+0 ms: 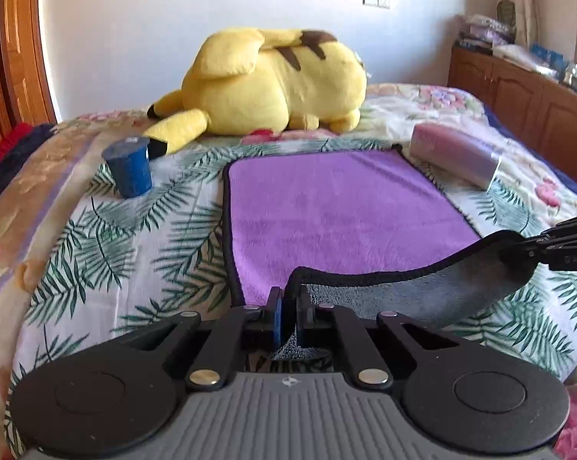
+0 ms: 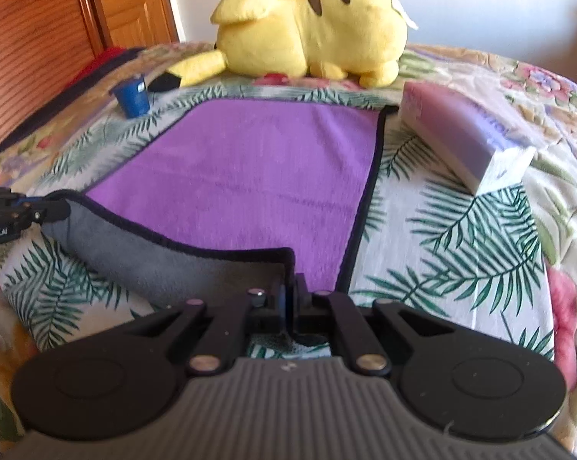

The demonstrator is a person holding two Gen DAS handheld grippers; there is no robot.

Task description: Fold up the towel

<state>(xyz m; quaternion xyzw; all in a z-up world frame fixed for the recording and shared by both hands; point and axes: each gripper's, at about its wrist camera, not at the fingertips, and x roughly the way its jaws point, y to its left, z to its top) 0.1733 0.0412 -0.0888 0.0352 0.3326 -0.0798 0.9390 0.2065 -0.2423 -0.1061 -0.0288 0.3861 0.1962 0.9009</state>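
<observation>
A purple towel [image 1: 338,207] with a black hem and grey underside lies flat on the bed; it also shows in the right wrist view [image 2: 246,176]. Its near edge is lifted and turned up, showing the grey side [image 1: 422,295]. My left gripper [image 1: 290,306] is shut on the near left corner of the towel. My right gripper [image 2: 290,299] is shut on the near right corner. The right gripper shows at the right edge of the left wrist view [image 1: 556,247], the left gripper at the left edge of the right wrist view [image 2: 16,211].
A palm-leaf and floral bedspread [image 1: 135,253] covers the bed. A yellow plush toy [image 1: 273,84] lies beyond the towel. A blue cup [image 1: 129,168] stands at the towel's far left. A pinkish-purple box [image 1: 457,153] lies at its far right. A wooden cabinet [image 1: 518,92] stands to the right.
</observation>
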